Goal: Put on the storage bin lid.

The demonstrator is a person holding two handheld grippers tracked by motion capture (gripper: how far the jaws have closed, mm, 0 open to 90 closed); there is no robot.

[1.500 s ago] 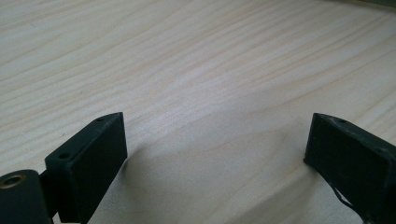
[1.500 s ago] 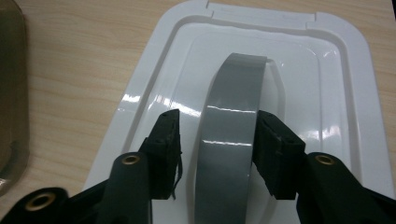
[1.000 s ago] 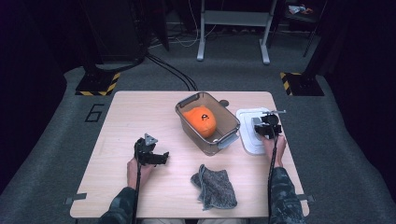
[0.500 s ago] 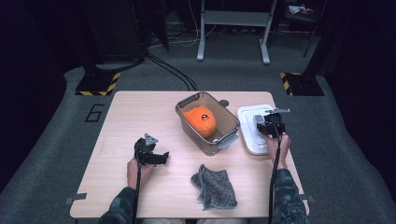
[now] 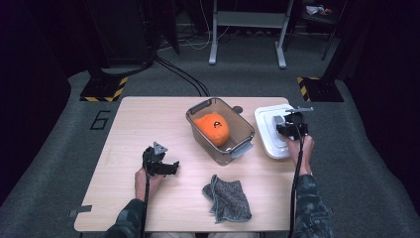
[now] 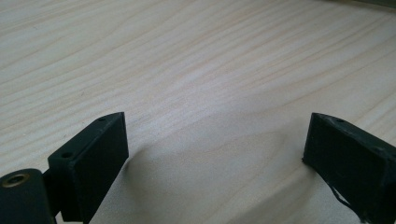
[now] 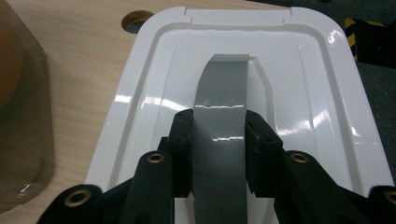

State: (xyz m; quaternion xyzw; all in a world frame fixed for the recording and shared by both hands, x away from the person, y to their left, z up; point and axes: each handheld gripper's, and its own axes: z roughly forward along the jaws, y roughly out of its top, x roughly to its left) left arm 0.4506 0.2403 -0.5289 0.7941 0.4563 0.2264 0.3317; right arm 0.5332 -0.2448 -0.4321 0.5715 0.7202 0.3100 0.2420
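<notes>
Lid (image 7: pixel 154 93) is the thing in hand here: the white lid of the clear bin (image 5: pixel 220 130), gripped by its grey handle (image 7: pixel 219 140), which the right tool (image 7: pixel 218 140) clamps from both sides with its jaws drawn narrow against the strap. In the high view the right tool (image 5: pixel 292 128) sits over the lid (image 5: pixel 270 139), which lies just beside the bin on its right side, near the worktop's (image 5: pixel 148 114) right edge. Against the frames from a second ago, the right hand has come up a little while the grip has not altered, so the lid is probably starting to leave the worktop, though a gap beneath it cannot be made out. That suggests the lift is under way, with the carry across to the bin to follow, where an orange object (image 5: pixel 213 128) rests inside. The left tool (image 5: pixel 161 163) has kept its place, well to the left of the bin, its jaws spread wide over bare wood with nothing between them. A grey cloth (image 5: pixel 228 198) lies crumpled in front of the bin, toward the person, untouched.
</notes>
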